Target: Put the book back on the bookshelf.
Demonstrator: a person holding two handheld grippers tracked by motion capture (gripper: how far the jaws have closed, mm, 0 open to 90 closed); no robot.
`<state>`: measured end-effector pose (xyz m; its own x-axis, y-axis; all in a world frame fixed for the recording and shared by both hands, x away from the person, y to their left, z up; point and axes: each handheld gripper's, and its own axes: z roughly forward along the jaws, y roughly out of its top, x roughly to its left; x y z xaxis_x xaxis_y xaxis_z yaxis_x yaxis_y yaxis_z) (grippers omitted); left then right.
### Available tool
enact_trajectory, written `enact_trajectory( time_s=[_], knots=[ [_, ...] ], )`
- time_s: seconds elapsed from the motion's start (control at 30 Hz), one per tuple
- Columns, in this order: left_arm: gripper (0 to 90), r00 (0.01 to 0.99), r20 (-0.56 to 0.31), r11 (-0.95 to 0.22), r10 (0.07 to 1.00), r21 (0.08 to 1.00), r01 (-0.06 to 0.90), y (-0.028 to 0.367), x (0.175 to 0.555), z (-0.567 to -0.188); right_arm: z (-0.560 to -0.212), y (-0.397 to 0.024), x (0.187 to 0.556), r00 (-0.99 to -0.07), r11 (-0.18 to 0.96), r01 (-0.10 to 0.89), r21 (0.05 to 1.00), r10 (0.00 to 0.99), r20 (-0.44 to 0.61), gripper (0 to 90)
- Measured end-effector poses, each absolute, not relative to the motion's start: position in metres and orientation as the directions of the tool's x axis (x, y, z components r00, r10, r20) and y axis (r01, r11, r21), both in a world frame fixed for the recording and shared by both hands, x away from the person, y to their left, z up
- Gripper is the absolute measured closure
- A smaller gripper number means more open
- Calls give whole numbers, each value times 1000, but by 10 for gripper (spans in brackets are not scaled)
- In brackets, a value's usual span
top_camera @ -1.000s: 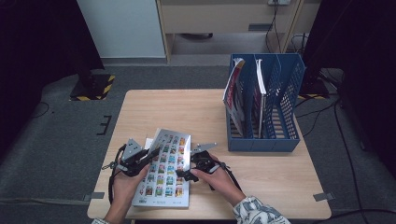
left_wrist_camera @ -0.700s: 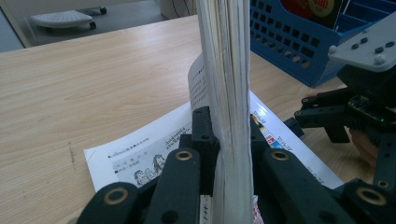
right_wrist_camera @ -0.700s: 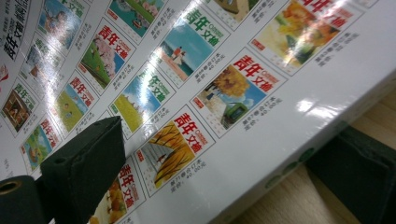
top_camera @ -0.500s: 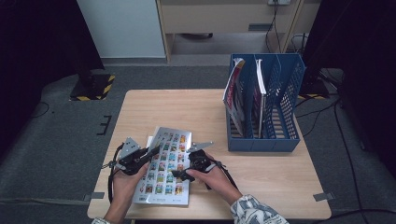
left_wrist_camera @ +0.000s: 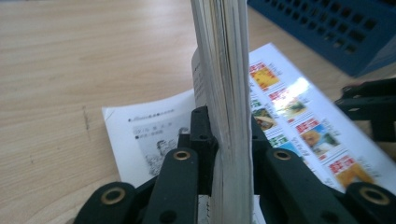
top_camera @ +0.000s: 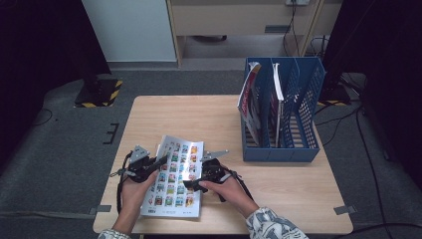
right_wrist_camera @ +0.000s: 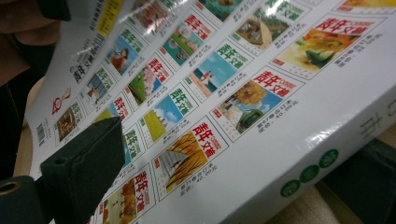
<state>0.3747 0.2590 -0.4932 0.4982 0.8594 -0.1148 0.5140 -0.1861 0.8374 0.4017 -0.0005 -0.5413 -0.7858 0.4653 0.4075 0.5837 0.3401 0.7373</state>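
Magazine point(top_camera: 174, 177) is seen in the high view near the wooden table's point(top_camera: 199, 114) front edge, held between the left gripper point(top_camera: 149, 164) and right gripper point(top_camera: 196, 183), its long axis running front to back; a blue mesh file rack point(top_camera: 298, 124) stands well apart. From the left gripper view, the page stack point(left_wrist_camera: 224, 84) is clamped edge-on between both jaws. From the right gripper view, the glossy cover point(right_wrist_camera: 224, 102) is pressed by one jaw at the spine edge; the grip cannot be confirmed.
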Motion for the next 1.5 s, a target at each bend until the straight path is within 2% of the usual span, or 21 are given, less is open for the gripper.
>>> enact_trajectory(
  time_s=[0.1,0.37,0.4,0.43,0.53,0.63,0.67,1.03,1.17,1.3,1.5],
  knots=[
    [755,480,-99,-197,872,826,528,259,378,-499,-541,0,401,-787,343,581,738,467,403,45],
    [583,418,-88,-187,904,798,573,268,383,-507,-541,1,401,-791,350,574,740,472,390,56],
    [554,397,-90,-171,913,801,574,270,383,-507,-541,0,401,-791,350,572,742,474,387,60],
    [469,364,-65,-160,929,817,555,277,381,-504,-541,1,400,-789,350,574,741,478,386,63],
    [444,344,-58,-143,937,835,531,282,378,-498,-541,1,400,-790,352,573,740,479,383,63],
    [445,362,46,-242,931,820,519,284,374,-497,-541,1,400,-791,354,569,742,480,378,64],
    [439,362,46,-242,931,820,519,284,374,-497,-541,1,400,-791,354,569,742,480,378,64],
    [366,401,4,-273,916,740,615,278,380,-514,-541,0,399,-779,340,580,740,497,382,63],
    [341,424,-14,-269,905,753,600,279,383,-518,-541,-1,400,-773,328,589,739,494,397,73],
    [325,452,-75,-238,889,768,594,280,385,-523,-541,-2,401,-769,319,594,738,495,405,85],
    [320,420,-123,-192,899,752,631,280,383,-525,-541,0,402,-773,322,594,737,482,413,90]
  ],
)
